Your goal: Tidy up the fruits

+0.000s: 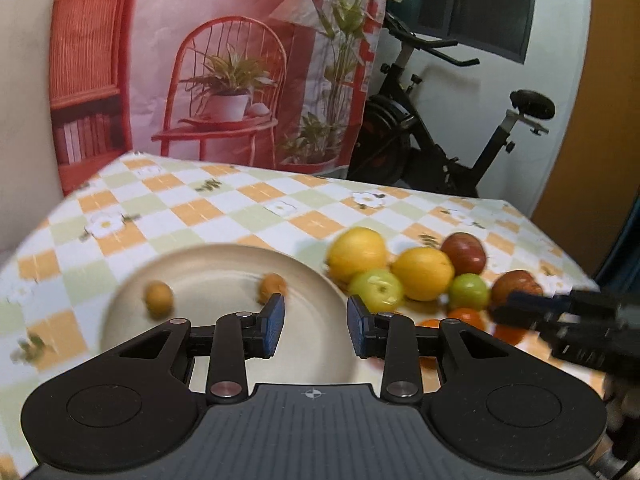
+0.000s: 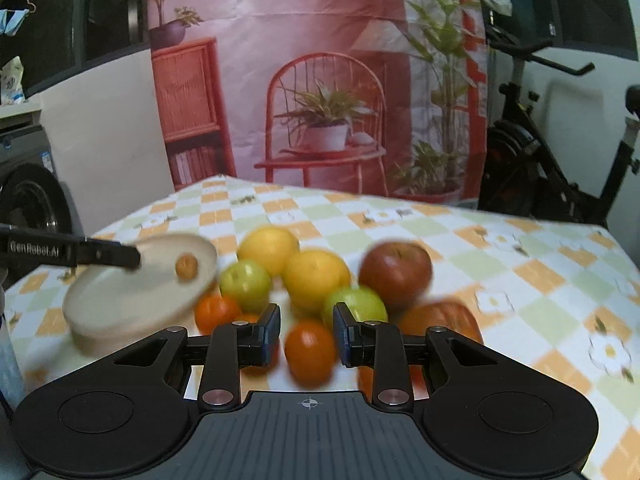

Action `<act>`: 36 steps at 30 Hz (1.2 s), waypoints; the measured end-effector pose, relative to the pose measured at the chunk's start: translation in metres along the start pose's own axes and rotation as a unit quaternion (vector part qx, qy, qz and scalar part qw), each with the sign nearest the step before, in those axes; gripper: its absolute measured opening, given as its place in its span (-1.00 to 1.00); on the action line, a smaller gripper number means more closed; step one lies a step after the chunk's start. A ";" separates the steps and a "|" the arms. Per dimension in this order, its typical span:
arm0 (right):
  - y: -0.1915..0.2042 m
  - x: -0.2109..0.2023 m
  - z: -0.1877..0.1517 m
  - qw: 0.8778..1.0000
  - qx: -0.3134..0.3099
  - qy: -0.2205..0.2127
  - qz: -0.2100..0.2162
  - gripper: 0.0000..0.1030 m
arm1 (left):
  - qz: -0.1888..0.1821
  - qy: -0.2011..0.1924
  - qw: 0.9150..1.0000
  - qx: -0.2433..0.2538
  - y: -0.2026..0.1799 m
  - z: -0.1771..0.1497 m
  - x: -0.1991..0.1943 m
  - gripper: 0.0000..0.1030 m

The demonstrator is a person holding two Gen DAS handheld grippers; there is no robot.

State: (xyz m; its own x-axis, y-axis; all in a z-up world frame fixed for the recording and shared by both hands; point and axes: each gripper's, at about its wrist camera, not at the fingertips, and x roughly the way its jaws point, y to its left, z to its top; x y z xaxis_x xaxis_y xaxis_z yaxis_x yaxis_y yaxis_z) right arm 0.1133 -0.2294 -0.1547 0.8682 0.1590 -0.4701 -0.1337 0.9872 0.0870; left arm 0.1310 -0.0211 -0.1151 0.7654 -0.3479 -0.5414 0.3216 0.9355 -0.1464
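A cream plate on the checked tablecloth holds two small brownish-yellow fruits. To its right lies a pile of two yellow fruits, green apples, red apples and oranges. My left gripper hovers over the plate's near right part, open and empty. My right gripper hangs above the pile's front oranges, its jaws nearly together with nothing in them. Both views are motion-blurred.
The table ends at the far edge against a printed backdrop of a red chair. An exercise bike stands behind the right corner. A washing machine sits off the left side.
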 end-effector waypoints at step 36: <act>-0.002 -0.013 -0.027 1.000 -0.019 -0.006 -0.010 -0.38 | 0.004 -0.017 1.000 0.025 -0.033 -0.029 -0.012 -0.30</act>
State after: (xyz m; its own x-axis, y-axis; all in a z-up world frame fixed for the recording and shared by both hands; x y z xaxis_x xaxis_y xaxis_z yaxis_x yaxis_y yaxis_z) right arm 0.0895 -0.2329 -0.1720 0.8767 0.1395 -0.4604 -0.1344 0.9899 0.0439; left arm 0.0949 -0.0464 -0.1278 0.7866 -0.3435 -0.5131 0.3425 0.9341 -0.1003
